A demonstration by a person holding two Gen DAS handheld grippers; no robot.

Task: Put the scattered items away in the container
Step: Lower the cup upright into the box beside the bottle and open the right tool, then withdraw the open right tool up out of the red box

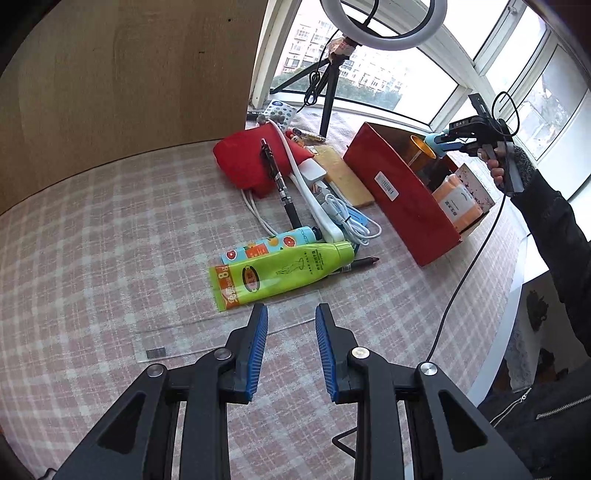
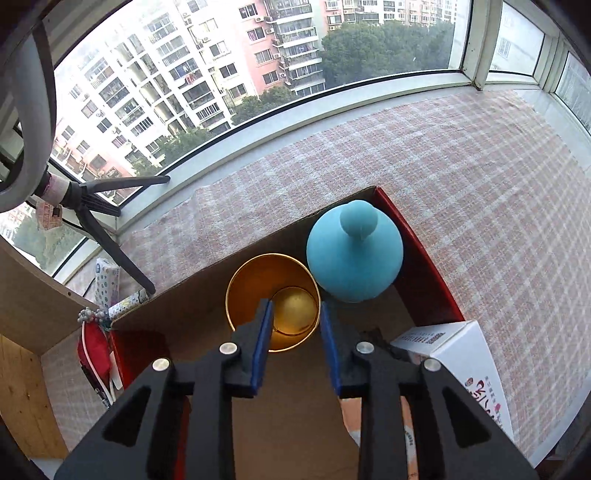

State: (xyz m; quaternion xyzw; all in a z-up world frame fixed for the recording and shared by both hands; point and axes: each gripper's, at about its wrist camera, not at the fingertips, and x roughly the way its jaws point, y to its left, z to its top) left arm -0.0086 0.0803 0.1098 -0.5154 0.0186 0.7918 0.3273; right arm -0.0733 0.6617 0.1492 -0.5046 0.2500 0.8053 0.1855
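Note:
My left gripper [image 1: 291, 308] hangs open over the checked cloth with nothing between its pads, just short of a green tube [image 1: 280, 275]. Behind the tube lie a colourful tube [image 1: 269, 245], a white cable [image 1: 347, 218], a black stick [image 1: 277, 177], a red pouch [image 1: 247, 162] and a red pen [image 1: 364, 262]. The red box [image 1: 402, 199] stands to the right. A hand holds my right gripper [image 2: 295, 304] above the box [image 2: 421, 266], jaws apart and empty. Below it stand a gold cup [image 2: 273, 291] and a blue round bottle [image 2: 354, 258] in the far corner.
A white carton [image 2: 461, 354] and an orange pack [image 1: 458, 203] fill the box's near end. A ring light on a tripod [image 1: 384, 22] stands by the window. A wooden panel [image 1: 129, 74] walls the left. A black cable [image 1: 461, 277] hangs from the right gripper.

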